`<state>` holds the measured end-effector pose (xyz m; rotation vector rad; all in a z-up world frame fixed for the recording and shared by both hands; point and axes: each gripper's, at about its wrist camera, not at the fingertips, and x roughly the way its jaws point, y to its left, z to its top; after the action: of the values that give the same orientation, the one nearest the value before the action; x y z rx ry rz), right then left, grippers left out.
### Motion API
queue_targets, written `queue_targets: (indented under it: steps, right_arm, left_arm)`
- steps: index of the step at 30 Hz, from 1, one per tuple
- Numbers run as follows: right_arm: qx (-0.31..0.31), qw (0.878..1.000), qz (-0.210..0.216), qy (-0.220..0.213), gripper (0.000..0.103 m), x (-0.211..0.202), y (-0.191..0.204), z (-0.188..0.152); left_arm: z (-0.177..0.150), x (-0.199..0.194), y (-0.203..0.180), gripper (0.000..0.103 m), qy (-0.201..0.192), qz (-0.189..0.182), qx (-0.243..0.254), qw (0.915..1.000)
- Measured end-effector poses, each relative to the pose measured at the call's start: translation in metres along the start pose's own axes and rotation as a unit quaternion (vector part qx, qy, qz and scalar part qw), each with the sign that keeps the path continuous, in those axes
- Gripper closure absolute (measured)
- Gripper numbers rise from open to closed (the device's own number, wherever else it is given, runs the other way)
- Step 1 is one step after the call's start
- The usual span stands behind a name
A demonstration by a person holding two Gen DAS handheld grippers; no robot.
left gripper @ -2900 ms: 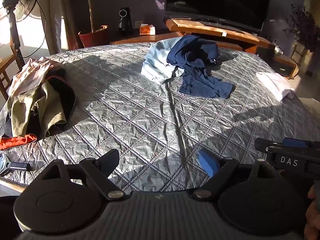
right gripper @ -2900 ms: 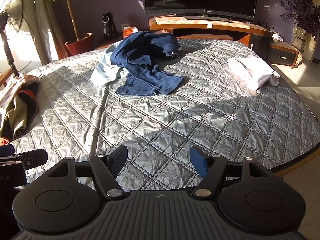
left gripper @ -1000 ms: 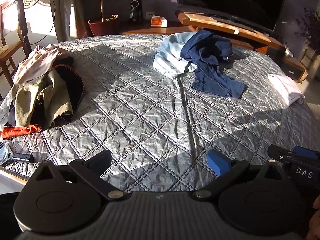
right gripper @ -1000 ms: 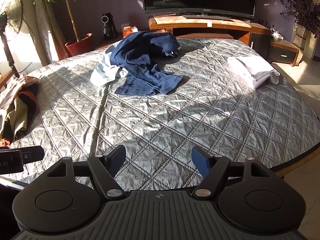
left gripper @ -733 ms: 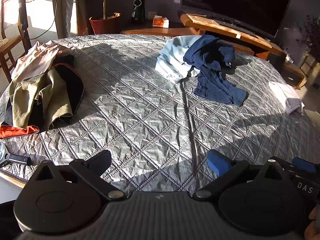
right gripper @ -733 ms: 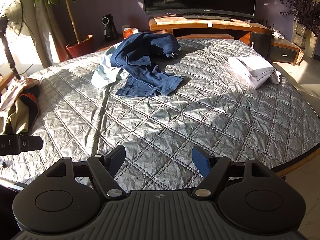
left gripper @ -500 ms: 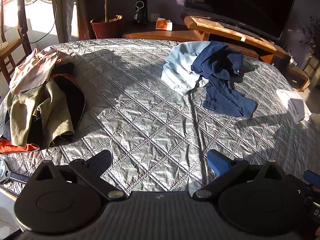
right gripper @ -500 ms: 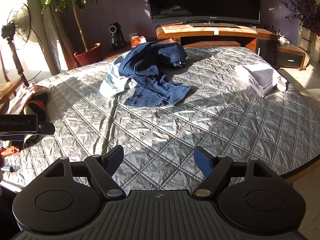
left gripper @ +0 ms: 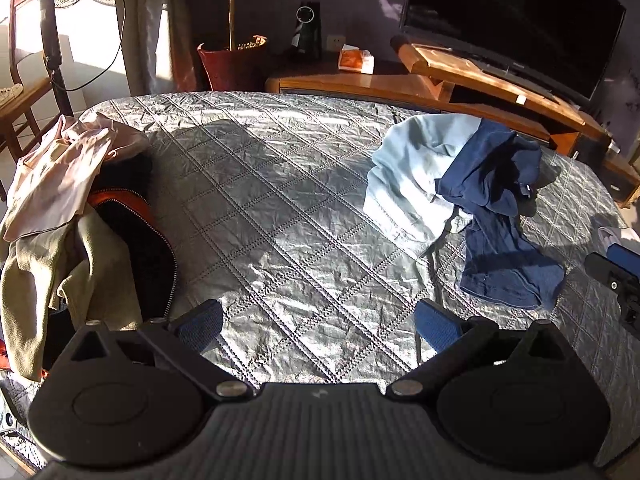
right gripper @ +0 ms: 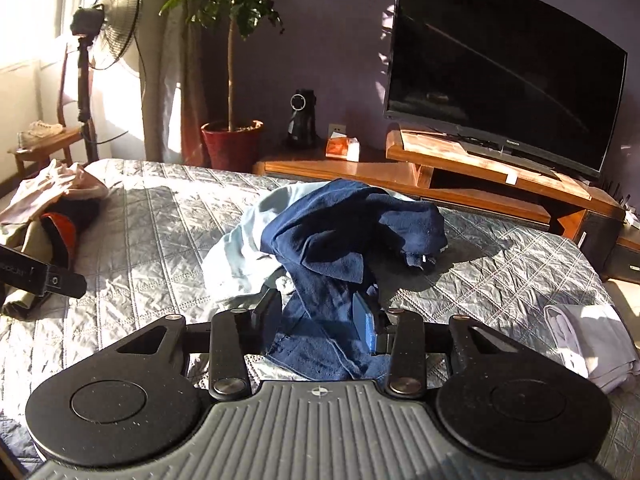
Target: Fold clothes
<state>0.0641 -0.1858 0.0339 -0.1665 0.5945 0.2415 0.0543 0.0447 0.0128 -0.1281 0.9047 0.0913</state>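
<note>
A crumpled navy garment (right gripper: 344,236) lies on a light blue garment (right gripper: 236,252) on the quilted grey bed (right gripper: 160,216). My right gripper (right gripper: 320,316) is low over the navy garment's near end, its fingers partly closed with navy cloth between them; no firm grip shows. Both garments show at the right in the left wrist view, navy (left gripper: 500,216) and light blue (left gripper: 412,176). My left gripper (left gripper: 316,324) is open and empty over bare quilt (left gripper: 280,216), left of the pile.
A heap of pink, olive, black and orange clothes (left gripper: 68,216) lies at the bed's left edge. A folded white garment (right gripper: 588,340) lies at the right edge. Beyond the bed stand a TV (right gripper: 504,92) on a wooden stand, a potted plant (right gripper: 232,136) and a fan (right gripper: 108,28).
My right gripper has moved forward and down onto the navy garment and its fingers have narrowed. My left gripper has moved forward over the quilt and stays open.
</note>
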Motion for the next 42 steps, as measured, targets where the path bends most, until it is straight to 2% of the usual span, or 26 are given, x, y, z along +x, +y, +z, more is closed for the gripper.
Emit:
queue_targets:
  steps: [2,4,5,6,10,12,13,15,16,18,20,21,24,25,26,27,29,30,31,32,33,34,35,38,40,42]
  right_arm:
    - [-0.017,1.000,-0.006,0.011,0.054,0.023,0.004,0.003]
    - [-0.035,0.999,-0.012,0.021,0.045,0.047,0.009,0.007]
    - [-0.043,0.999,-0.014,0.027,0.034,0.058,0.011,0.008]
    - [-0.052,0.998,-0.017,0.032,0.029,0.070,0.013,0.010]
    - [-0.086,0.994,-0.029,0.053,0.026,0.117,0.022,0.017]
    - [-0.072,0.995,-0.022,0.059,0.028,0.121,0.015,0.015]
    - [-0.063,0.996,-0.018,0.062,0.033,0.122,0.011,0.014]
    - [-0.044,0.997,-0.011,0.067,0.097,0.123,0.004,0.012]
    - [-0.035,0.997,-0.007,0.069,0.101,0.124,0.000,0.011]
    - [-0.017,0.997,0.001,0.074,0.101,0.126,-0.008,0.009]
    - [0.023,0.999,0.021,0.019,0.101,0.094,-0.021,0.017]
    - [0.033,0.999,0.016,-0.015,0.101,0.073,-0.026,0.022]
    - [0.061,0.989,-0.051,-0.122,0.101,0.013,-0.048,0.033]
    - [0.071,0.984,-0.083,-0.142,0.101,-0.001,-0.057,0.037]
    - [0.074,0.982,-0.107,-0.139,0.101,-0.005,-0.066,0.039]
    - [0.074,0.980,-0.128,-0.132,0.096,-0.007,-0.075,0.041]
    - [0.036,0.986,-0.140,-0.087,0.091,0.002,-0.078,0.041]
    - [0.011,0.987,-0.139,-0.084,0.085,0.003,-0.070,0.038]
    - [-0.012,0.987,-0.134,-0.089,0.076,0.001,-0.058,0.034]
    - [-0.034,0.987,-0.129,-0.094,0.047,-0.001,-0.044,0.029]
    - [-0.036,0.989,-0.101,-0.099,0.024,0.000,-0.033,0.027]
    - [-0.033,0.992,-0.066,-0.104,0.022,0.002,-0.024,0.025]
    - [-0.035,0.995,-0.039,-0.089,0.025,0.010,-0.012,0.023]
    - [-0.055,0.997,0.041,-0.020,0.027,0.045,0.025,0.018]
    - [-0.083,0.995,0.060,-0.001,0.031,0.068,0.048,0.012]
    - [-0.087,0.994,0.064,0.009,0.051,0.080,0.056,0.009]
  left_arm:
    - [0.002,0.002,0.001,0.001,-0.002,0.007,0.000,1.0000]
    - [0.006,0.003,0.002,0.001,-0.008,0.015,0.000,0.9999]
    - [0.007,0.004,0.003,0.001,-0.009,0.019,-0.002,0.9998]
    - [0.009,0.005,0.004,0.001,-0.011,0.024,-0.003,0.9996]
    - [0.016,0.011,0.010,0.001,-0.007,0.029,-0.025,0.9992]
    - [0.018,0.014,0.013,0.001,-0.007,0.031,-0.032,0.9990]
    - [0.019,0.016,0.014,0.001,-0.006,0.033,-0.036,0.9988]
    - [0.021,0.017,0.018,0.001,-0.004,0.034,-0.045,0.9984]
    - [0.021,0.017,0.020,0.001,-0.005,0.033,-0.049,0.9982]
    - [0.022,0.015,0.023,0.001,-0.006,0.030,-0.056,0.9979]
    - [0.023,0.015,0.025,0.001,-0.007,0.027,-0.062,0.9977]
    - [0.023,0.014,0.026,0.001,-0.008,0.027,-0.065,0.9975]
    - [0.024,0.012,0.026,0.001,-0.010,0.024,-0.068,0.9973]
    - [0.024,0.011,0.026,0.001,-0.011,0.022,-0.069,0.9973]
    - [0.024,0.011,0.026,0.001,-0.013,0.021,-0.069,0.9973]
    - [0.025,0.010,0.025,0.001,-0.014,0.020,-0.070,0.9973]
    - [0.025,0.009,0.025,0.001,-0.015,0.020,-0.070,0.9972]
    - [0.025,0.010,0.025,0.001,-0.015,0.020,-0.071,0.9972]
    - [0.025,0.010,0.025,0.001,-0.015,0.019,-0.071,0.9971]
    - [0.026,0.009,0.025,0.001,-0.016,0.019,-0.072,0.9971]
    - [0.026,0.010,0.026,0.001,-0.016,0.020,-0.074,0.9970]
    - [0.026,0.010,0.026,0.001,-0.016,0.020,-0.075,0.9969]
    - [0.026,0.010,0.026,0.001,-0.015,0.020,-0.076,0.9968]
    - [0.026,0.011,0.028,0.001,-0.010,0.019,-0.076,0.9969]
    - [0.027,0.012,0.030,0.001,-0.008,0.021,-0.076,0.9968]
    - [0.028,0.011,0.034,0.001,-0.008,0.022,-0.085,0.9961]
